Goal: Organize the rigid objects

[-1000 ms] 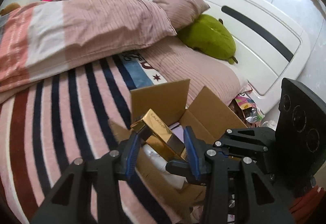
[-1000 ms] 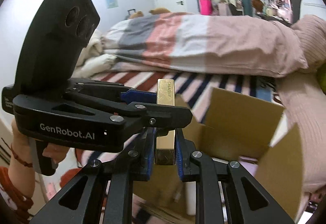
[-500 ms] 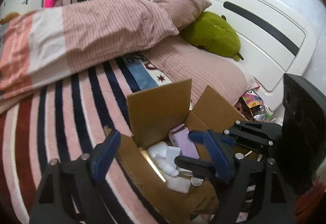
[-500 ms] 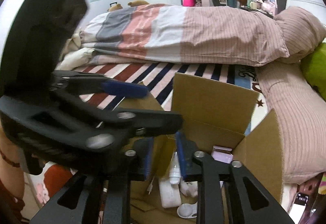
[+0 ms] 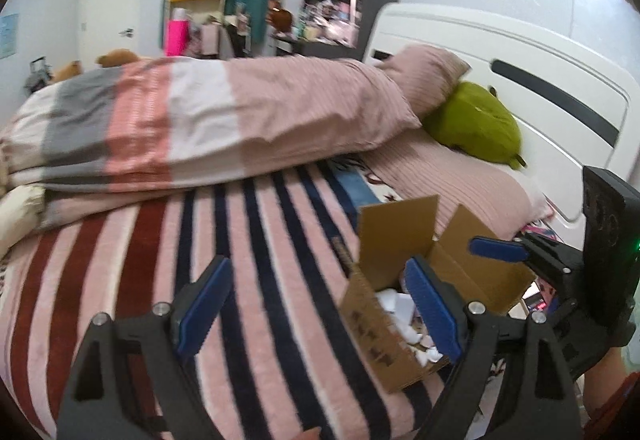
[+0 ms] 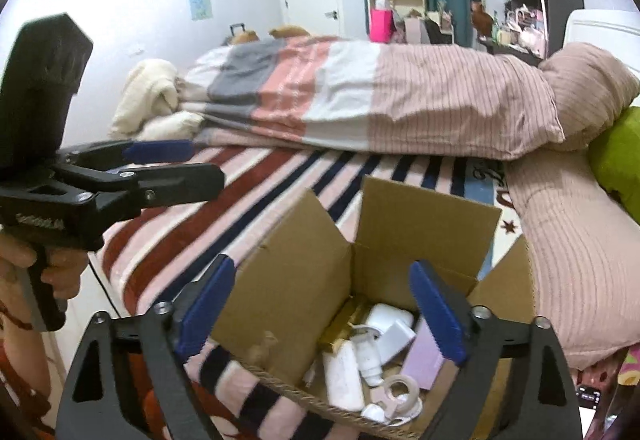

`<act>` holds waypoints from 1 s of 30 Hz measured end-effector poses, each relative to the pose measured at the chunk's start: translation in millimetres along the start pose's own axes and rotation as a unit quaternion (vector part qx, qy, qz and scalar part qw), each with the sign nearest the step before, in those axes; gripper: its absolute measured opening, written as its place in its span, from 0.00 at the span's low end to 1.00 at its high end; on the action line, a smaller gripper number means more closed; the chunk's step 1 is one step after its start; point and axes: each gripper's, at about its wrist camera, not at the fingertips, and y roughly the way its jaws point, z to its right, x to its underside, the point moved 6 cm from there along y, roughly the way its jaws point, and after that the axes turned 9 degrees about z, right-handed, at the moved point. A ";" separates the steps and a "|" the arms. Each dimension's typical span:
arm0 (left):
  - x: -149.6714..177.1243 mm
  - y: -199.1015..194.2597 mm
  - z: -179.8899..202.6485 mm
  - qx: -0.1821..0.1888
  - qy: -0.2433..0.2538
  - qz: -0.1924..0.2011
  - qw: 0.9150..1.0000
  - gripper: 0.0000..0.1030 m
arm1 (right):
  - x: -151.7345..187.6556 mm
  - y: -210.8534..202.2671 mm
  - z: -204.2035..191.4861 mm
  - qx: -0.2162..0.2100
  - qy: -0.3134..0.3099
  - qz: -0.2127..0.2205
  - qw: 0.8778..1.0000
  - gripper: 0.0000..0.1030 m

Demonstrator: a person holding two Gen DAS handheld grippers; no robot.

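An open cardboard box (image 6: 304,280) stands on the striped bed, also in the left wrist view (image 5: 394,228). Inside lie a gold box (image 6: 343,324), white bottles (image 6: 342,376), a white adapter (image 6: 394,332), a lilac box (image 6: 424,362) and a tape roll (image 6: 396,392). My right gripper (image 6: 320,312) is open and empty above the box. My left gripper (image 5: 316,304) is open and empty, to the left of the box over the blanket. The left gripper also shows in the right wrist view (image 6: 160,164).
A striped blanket (image 5: 200,260) covers the bed. A folded duvet (image 5: 200,128) lies behind it. Pink pillows (image 6: 576,272) and a green plush (image 5: 476,128) sit at the white headboard (image 5: 540,80). The bed edge is near the box.
The gold box, held by both grippers a second ago, now lies in the cardboard box. Both grippers have opened and pulled back, the left one moving off to the left.
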 end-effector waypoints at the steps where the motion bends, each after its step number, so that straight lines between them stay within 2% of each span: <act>1: 0.6 -5.4 -6.2 -0.010 -0.003 0.006 1.000 0.84 | -1.5 -1.5 -1.4 -0.003 0.000 0.004 1.000 0.90; 3: 3.0 -15.0 -17.1 -0.028 -0.010 0.016 0.999 0.85 | -3.8 -5.2 -5.7 -0.010 0.000 0.015 1.000 0.90; 4: 4.5 -18.9 -22.7 -0.036 -0.015 0.019 0.999 0.92 | -5.0 -6.6 -7.2 -0.013 -0.001 0.021 1.000 0.90; 6: 6.5 -25.2 -30.5 -0.045 -0.021 0.028 0.998 0.98 | -6.6 -9.0 -9.4 -0.016 -0.004 0.031 0.999 0.90; 12: 12.2 -32.6 -44.5 -0.058 -0.033 0.032 0.997 0.98 | -7.0 -10.2 -13.8 -0.023 0.001 0.034 0.999 0.90; 30: 17.0 -34.5 -51.4 -0.079 -0.030 0.030 0.996 0.99 | -9.8 -12.0 -12.5 -0.019 -0.003 0.041 0.999 0.90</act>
